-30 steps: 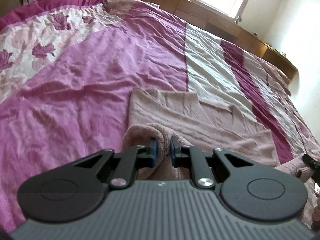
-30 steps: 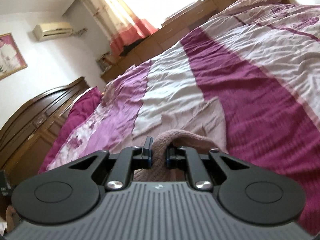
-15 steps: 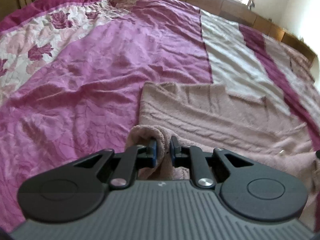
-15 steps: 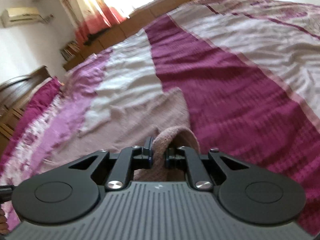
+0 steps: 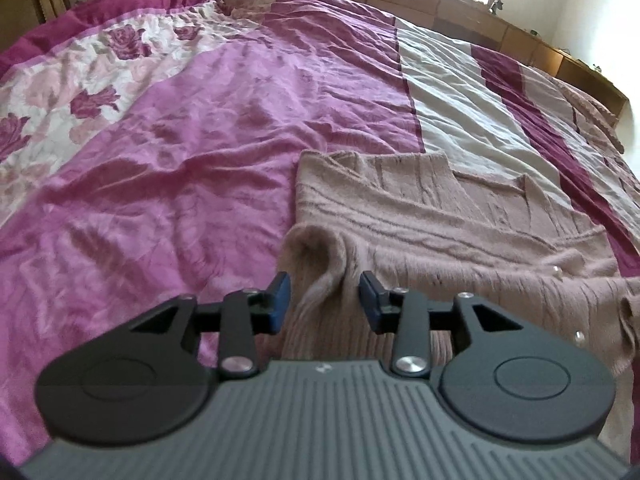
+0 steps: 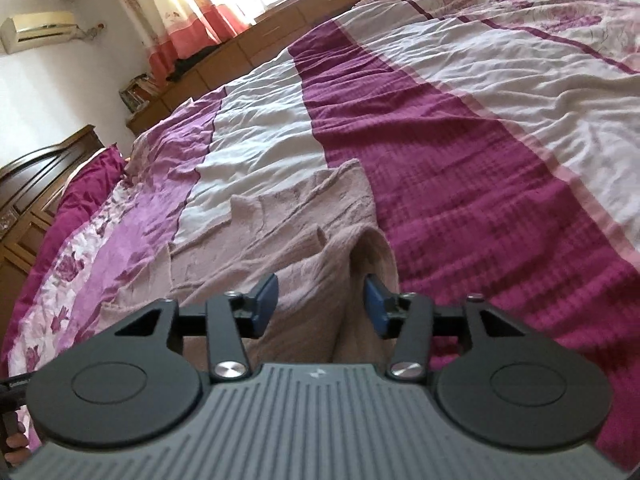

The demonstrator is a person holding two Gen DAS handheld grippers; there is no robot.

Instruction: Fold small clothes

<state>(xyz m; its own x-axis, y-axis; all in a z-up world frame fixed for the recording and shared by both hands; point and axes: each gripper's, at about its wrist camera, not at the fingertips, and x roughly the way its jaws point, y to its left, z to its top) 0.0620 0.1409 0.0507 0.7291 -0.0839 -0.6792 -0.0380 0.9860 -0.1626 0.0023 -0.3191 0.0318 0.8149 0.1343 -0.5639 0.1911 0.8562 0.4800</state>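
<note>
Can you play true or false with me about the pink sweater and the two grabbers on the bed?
1. The sweater lies on a bed. True.
2. The left gripper pinches the sweater tight. False: its jaws are opening, with the knit loose between them.
3. The right gripper has nothing between its fingers. False: a sweater fold sits there, unpinched, as the jaws open.
4. The sweater has shiny round buttons. True.
5. The bed cover is plain blue. False: it is purple, white and flowery.

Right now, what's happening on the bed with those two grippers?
A person is folding a dusty-pink knit cardigan on the purple and white bedspread. The left gripper and the right gripper are both opening, each letting go of a bunched fold of the knit that sits between its blue pads without being pinched.
</note>
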